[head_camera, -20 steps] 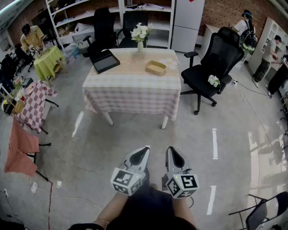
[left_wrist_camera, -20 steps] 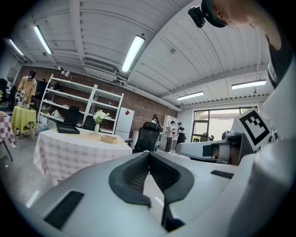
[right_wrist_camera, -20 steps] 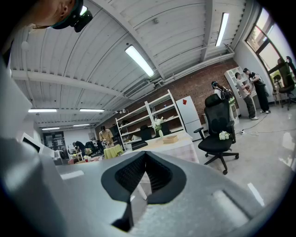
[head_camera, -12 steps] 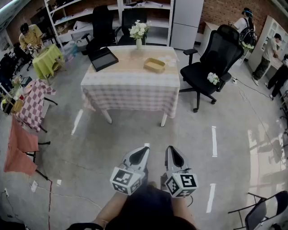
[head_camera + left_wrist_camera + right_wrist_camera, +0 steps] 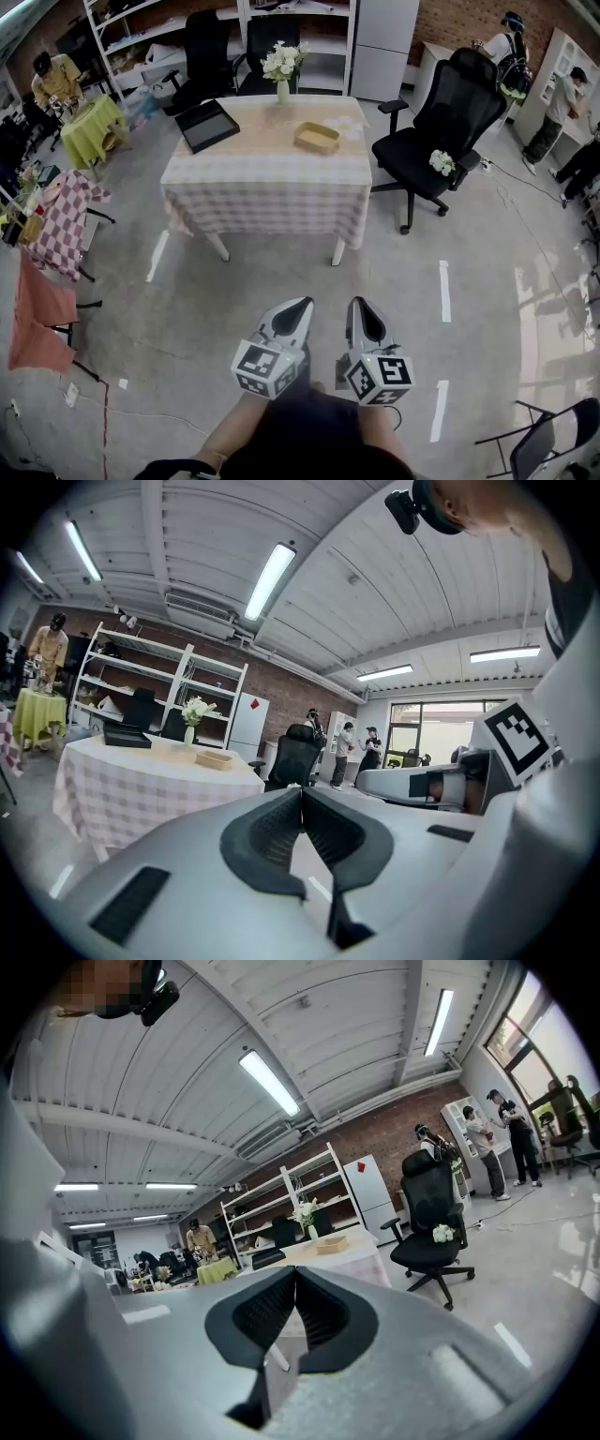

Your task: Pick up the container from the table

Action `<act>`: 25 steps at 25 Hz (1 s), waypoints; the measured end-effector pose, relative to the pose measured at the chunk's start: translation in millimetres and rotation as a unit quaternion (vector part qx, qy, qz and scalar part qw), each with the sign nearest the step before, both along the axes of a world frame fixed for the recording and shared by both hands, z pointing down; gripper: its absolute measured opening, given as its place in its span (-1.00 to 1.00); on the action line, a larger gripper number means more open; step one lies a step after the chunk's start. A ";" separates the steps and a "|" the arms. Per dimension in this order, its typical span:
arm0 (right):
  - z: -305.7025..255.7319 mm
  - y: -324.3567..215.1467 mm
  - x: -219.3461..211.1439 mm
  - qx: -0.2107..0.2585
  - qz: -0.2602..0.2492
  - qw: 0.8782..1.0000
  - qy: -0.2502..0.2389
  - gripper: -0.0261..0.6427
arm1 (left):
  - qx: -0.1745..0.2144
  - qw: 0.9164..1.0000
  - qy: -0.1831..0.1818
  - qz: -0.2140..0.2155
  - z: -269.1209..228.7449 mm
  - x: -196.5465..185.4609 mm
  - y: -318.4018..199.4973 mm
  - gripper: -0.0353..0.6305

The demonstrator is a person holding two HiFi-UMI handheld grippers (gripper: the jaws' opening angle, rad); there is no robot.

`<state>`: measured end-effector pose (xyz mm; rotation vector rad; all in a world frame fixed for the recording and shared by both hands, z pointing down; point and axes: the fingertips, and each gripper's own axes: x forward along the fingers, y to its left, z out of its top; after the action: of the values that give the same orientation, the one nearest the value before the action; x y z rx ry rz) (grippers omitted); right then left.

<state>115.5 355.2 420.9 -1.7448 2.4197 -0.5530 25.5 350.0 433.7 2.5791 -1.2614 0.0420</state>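
Observation:
A shallow tan container [image 5: 316, 138] lies on the checked tablecloth of the table [image 5: 262, 192], right of centre toward its far side; it shows small in the left gripper view [image 5: 214, 758] and the right gripper view [image 5: 330, 1244]. Both grippers are held low, well short of the table, over the concrete floor. My left gripper [image 5: 299, 309] is shut with nothing in it, jaws meeting at the tips. My right gripper [image 5: 361, 307] is likewise shut and empty. Each points nearly level toward the table.
On the table also stand a white flower vase [image 5: 282, 66] and a black tray [image 5: 207, 126]. A black office chair [image 5: 439, 127] sits right of the table. Cloth-covered small tables [image 5: 56, 220] stand at left, shelves [image 5: 216, 28] behind. People stand at the far right [image 5: 555, 112].
The view has drifted forward slightly: the table sits a little higher and nearer the frame's top. Both grippers stay shut and side by side.

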 end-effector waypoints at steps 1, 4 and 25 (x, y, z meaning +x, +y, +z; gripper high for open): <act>-0.1 -5.7 1.0 -0.001 0.002 1.000 0.001 -0.91 | 0.000 1.000 0.001 0.000 -0.3 0.4 -6.1 -0.86; 0.2 -24.1 4.5 -0.003 0.007 1.000 0.004 -0.91 | -0.005 1.000 0.004 -0.001 0.5 1.2 -25.1 -0.86; -12.2 -205.0 -3.5 -0.003 0.000 1.000 0.018 -0.91 | -0.008 1.000 0.002 -0.006 -6.7 -9.4 -205.0 -0.86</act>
<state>112.0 150.2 408.7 -1.7736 2.4440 -0.5349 16.1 144.9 427.0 2.5572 -1.2697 0.0445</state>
